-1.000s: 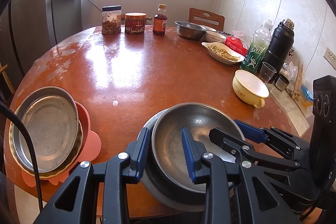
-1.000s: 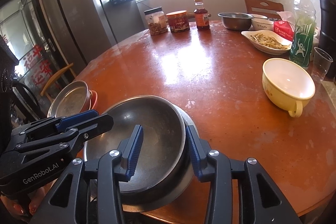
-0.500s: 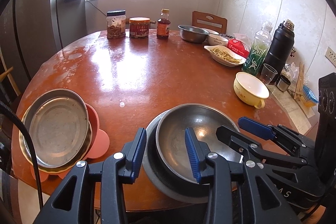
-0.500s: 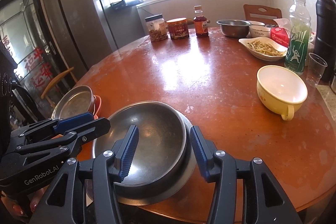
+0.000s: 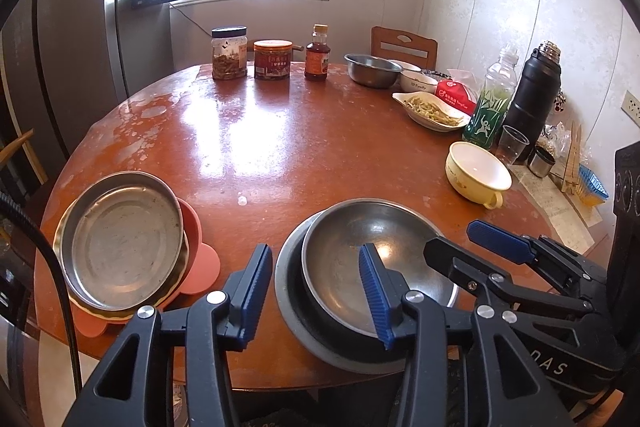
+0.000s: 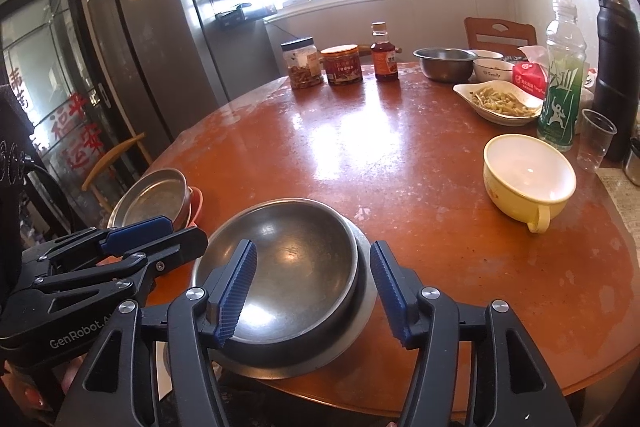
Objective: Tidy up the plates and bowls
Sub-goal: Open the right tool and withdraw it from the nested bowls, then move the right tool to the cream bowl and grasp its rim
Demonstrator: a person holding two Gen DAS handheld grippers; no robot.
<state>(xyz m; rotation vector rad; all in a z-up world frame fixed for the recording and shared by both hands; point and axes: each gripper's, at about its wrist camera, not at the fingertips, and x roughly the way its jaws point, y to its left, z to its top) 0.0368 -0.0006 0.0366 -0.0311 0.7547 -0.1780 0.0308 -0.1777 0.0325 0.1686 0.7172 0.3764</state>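
A steel bowl [image 5: 360,251] [image 6: 288,259] sits nested in a wider grey dish [image 5: 292,315] [image 6: 364,303] at the near edge of the round table. My left gripper [image 5: 316,291] is open, its jaws on either side of the stack's left rim without touching it. My right gripper [image 6: 312,291] is open over the stack's near rim. A steel plate [image 5: 124,247] [image 6: 152,195] lies stacked on a pink plate [image 5: 200,263] at the near left. A yellow cup-bowl [image 5: 478,173] [image 6: 528,179] stands at the right.
At the back stand two jars [image 5: 230,53], a sauce bottle [image 5: 317,51], a steel bowl [image 5: 372,70], a white bowl [image 5: 418,81] and a dish of food [image 5: 432,111]. A green bottle [image 5: 490,107], black flask [image 5: 534,99] and plastic cup [image 5: 512,143] stand at the right. A fridge [image 6: 160,39] is to the left.
Both grippers have drawn back and up from the nested bowl stack, with jaws open. The steel bowl rests settled in the grey dish.
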